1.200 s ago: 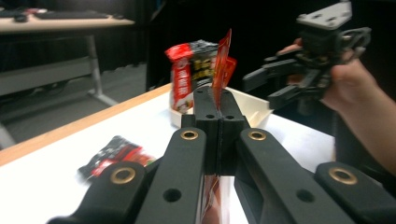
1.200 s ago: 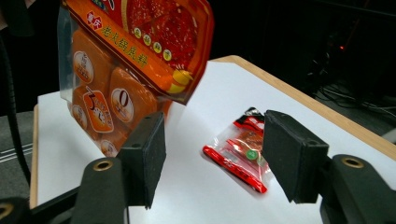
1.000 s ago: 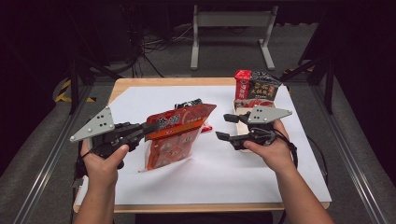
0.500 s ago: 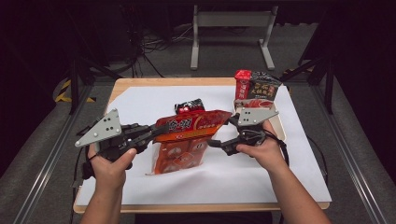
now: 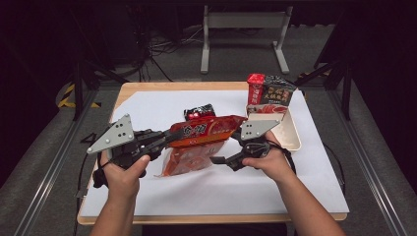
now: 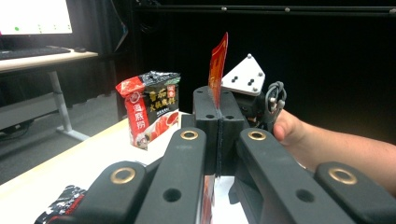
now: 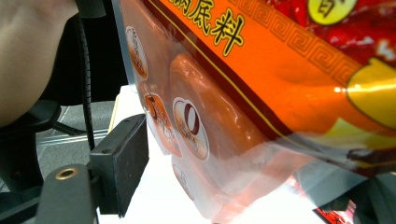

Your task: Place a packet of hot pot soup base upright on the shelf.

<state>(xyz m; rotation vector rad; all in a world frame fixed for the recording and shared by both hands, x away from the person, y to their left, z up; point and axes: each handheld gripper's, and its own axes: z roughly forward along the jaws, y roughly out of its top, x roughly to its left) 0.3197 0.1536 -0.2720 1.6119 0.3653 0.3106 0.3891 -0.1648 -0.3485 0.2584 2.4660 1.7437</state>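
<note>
Orange-red hotpot seasoning pouch (image 5: pixel 199 140) lifted off the white sheet (image 5: pixel 162 108), held up near the middle of the table (image 5: pixel 231 86), long side roughly level, lower half sagging toward the near side. Not yet set anywhere. Likely destination, judging by layout: cream tray (image 5: pixel 291 132) at far right, where a red-and-black seasoning packet (image 5: pixel 268 96) already stands upright against its far edge. So one packet placed, this pouch in transit, and a small black-and-red sachet (image 5: pixel 199 112) lying flat on the sheet just beyond the pouch, untouched.

Left gripper (image 5: pixel 164 139): clamped tight on the pouch's left end. In the left gripper view, jaws pressed together with the pouch's thin edge (image 6: pixel 217 65) standing up between the pads. Carries the whole weight for now.

Right gripper (image 5: pixel 223 160): jaws spread wide, having just been opening, brought in at the pouch's right end from the near side. In the right gripper view, one black pad (image 7: pixel 122 161) stands clear, at lower left, below the printed film (image 7: pixel 261 84); gap visible between pad and film, so no grip. Other jaw hidden behind the pouch. Contact with the sagging lower film: cannot tell.

Remaining, as judged: second hold or support on the right end, carry to the tray, then the sachet.
</note>
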